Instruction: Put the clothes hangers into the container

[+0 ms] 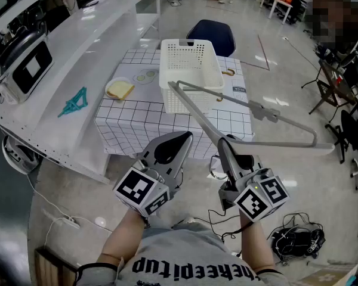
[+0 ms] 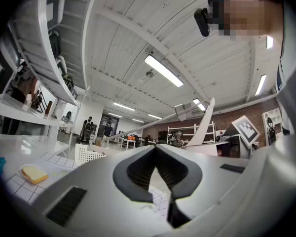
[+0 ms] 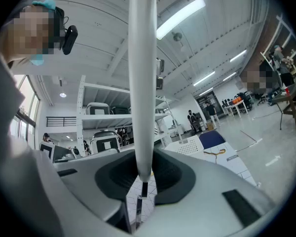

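A large grey clothes hanger [image 1: 250, 104] hangs in the air in front of me, one corner reaching over the white perforated basket [image 1: 191, 70] on the checkered table [image 1: 137, 121]. My right gripper [image 1: 225, 143] is shut on one of its bars. In the right gripper view that bar [image 3: 140, 83] runs straight up from between the jaws of the right gripper [image 3: 144, 174]. My left gripper [image 1: 180, 139] is beside it to the left, shut and empty, its tips touching in the left gripper [image 2: 156, 149] view. The hanger [image 2: 202, 127] shows there at the right.
On the table lie a slice of toast on a plate [image 1: 120, 89] and a brown hook [image 1: 228, 72] right of the basket. A dark blue chair [image 1: 212, 36] stands behind the table. A long white counter [image 1: 77, 52] runs along the left. Cables [image 1: 295, 240] lie on the floor.
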Demonstrator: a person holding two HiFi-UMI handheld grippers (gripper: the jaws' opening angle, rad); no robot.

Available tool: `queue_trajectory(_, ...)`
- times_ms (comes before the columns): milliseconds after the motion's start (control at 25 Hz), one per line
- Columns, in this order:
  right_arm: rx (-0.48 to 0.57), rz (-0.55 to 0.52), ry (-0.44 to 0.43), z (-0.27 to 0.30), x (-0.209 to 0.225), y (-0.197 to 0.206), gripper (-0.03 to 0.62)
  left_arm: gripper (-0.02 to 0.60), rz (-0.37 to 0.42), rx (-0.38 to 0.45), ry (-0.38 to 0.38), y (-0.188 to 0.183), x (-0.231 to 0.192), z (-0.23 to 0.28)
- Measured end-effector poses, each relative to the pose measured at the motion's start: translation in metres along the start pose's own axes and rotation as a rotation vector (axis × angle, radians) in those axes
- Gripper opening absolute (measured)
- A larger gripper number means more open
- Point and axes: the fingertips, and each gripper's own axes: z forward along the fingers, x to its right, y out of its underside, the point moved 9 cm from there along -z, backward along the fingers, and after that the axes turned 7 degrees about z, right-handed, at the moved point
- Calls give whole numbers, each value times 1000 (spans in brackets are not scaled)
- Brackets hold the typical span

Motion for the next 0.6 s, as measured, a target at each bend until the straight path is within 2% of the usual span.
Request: queue_trajectory(600,-2,-46,-19,6,-5,-5,83,21,50,-51,-11,-3,-2,-1)
